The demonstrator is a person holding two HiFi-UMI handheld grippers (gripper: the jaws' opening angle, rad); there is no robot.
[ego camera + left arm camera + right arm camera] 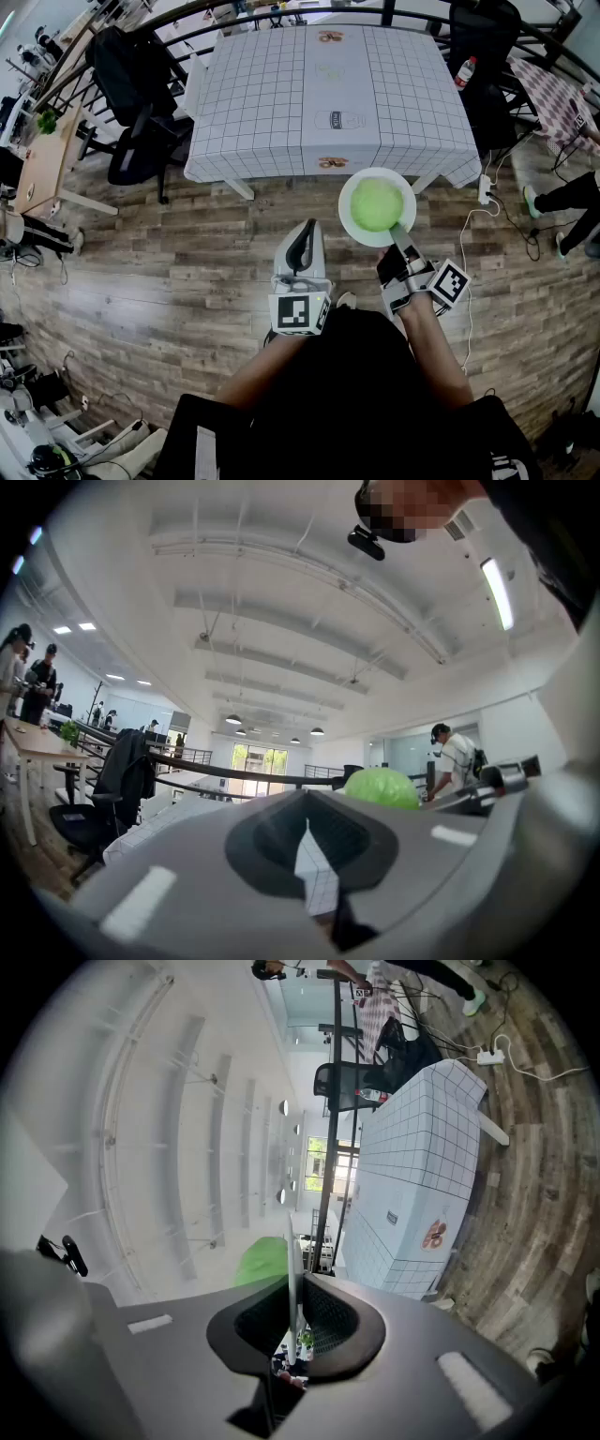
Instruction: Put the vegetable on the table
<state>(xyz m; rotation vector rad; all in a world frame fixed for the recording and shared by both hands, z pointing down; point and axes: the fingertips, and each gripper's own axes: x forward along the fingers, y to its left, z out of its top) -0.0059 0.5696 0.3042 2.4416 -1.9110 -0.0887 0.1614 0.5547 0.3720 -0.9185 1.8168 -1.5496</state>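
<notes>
A round green vegetable point(377, 204) lies on a white plate point(352, 220) held level above the wooden floor, just in front of the table's point(328, 94) near edge. My right gripper point(401, 236) is shut on the plate's near rim. In the right gripper view the plate point(292, 1251) shows edge-on between the jaws of that gripper point(292, 1326), with the vegetable point(262, 1260) beside it. My left gripper point(302, 246) hangs left of the plate, shut and holding nothing. In the left gripper view its tips point(307, 855) meet, and the vegetable point(380, 787) shows beyond them.
The table wears a white checked cloth with printed pictures. Black chairs point(141, 103) stand at its left, another point(483, 47) at its far right with a bottle point(466, 70). A power strip with cable point(485, 192) lies on the floor at right. A person's legs point(572, 197) are at the right edge.
</notes>
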